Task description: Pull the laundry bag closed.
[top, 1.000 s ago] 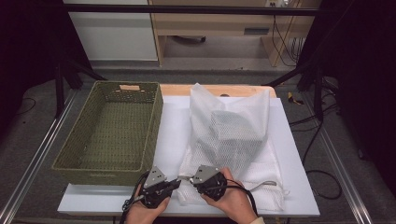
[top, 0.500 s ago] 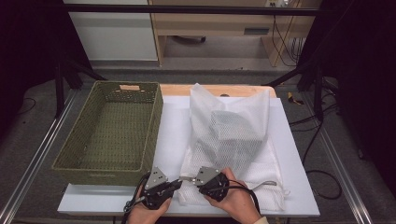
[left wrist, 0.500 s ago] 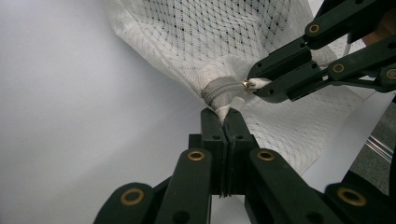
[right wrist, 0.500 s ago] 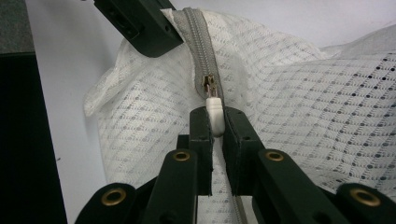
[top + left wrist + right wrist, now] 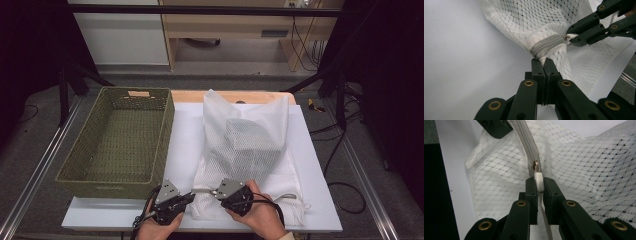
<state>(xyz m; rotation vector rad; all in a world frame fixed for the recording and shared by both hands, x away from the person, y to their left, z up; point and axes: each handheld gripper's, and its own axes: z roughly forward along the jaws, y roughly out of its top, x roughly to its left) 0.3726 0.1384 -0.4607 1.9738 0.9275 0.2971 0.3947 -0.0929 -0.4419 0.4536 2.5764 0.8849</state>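
Note:
A white mesh bag (image 5: 247,145) with a grey bundle inside lies on the white table top (image 5: 185,130). Its zippered end faces the near edge. My left gripper (image 5: 192,193) is shut on the bag's corner fabric (image 5: 545,61), right at the end of the grey zipper (image 5: 546,43). My right gripper (image 5: 205,190) is shut on the white zipper pull (image 5: 539,178), just below the metal slider (image 5: 535,166). The two grippers' tips sit a short way apart along the zipper, and the right gripper (image 5: 570,37) comes in from the upper right of the left gripper view.
A green woven basket (image 5: 107,182) stands empty along the left side of the table, close to my left hand. The table's near edge runs just under both hands. Black stand legs and cables lie on the floor around the table.
The right gripper has edged slightly to the right with the zipper pull. The left gripper and the bag have stayed in place.

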